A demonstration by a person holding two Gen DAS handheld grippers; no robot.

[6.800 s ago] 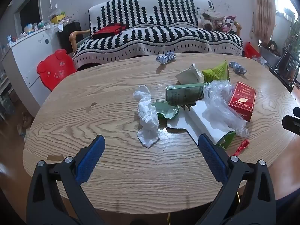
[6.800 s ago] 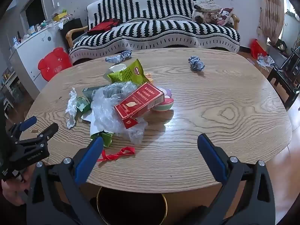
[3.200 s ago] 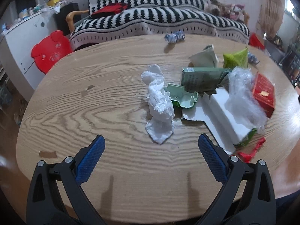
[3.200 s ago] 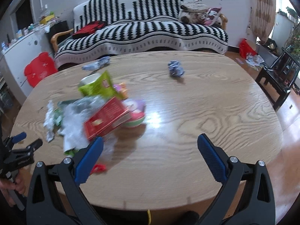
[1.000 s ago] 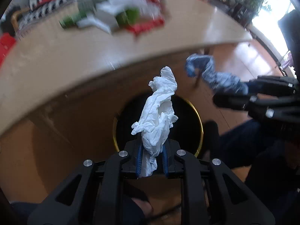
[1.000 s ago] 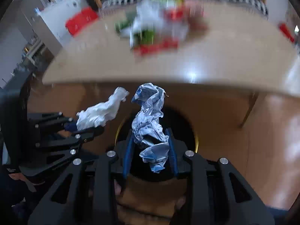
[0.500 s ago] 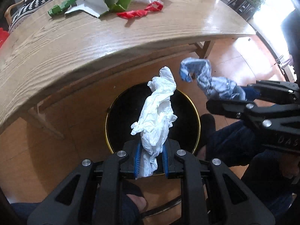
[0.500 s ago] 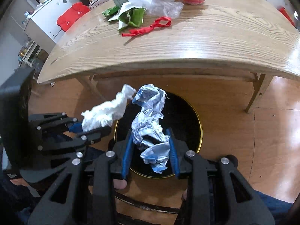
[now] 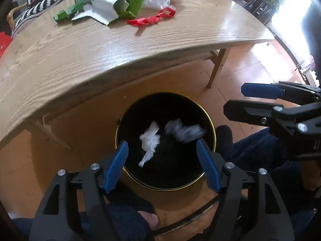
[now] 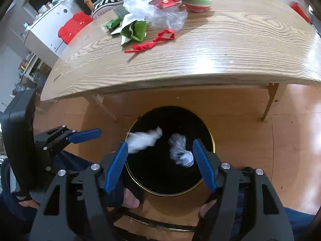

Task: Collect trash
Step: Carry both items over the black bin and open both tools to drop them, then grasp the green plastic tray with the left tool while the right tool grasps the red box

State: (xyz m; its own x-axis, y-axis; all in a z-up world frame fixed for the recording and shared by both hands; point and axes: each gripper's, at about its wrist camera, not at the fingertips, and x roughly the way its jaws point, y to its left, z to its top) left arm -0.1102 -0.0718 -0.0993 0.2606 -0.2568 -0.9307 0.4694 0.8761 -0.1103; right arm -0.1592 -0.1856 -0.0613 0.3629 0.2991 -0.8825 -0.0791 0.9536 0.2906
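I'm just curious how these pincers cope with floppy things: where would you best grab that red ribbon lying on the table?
Probably at the twisted middle of the red ribbon, coming straight down from above. It lies flat on the table, so there's no edge to get under, and the bunched twist is thicker than the thin tail or the open loop.

Left tool (image 9: 162, 166), right tool (image 10: 160, 164) angled steeply down, jaws opening, empty.
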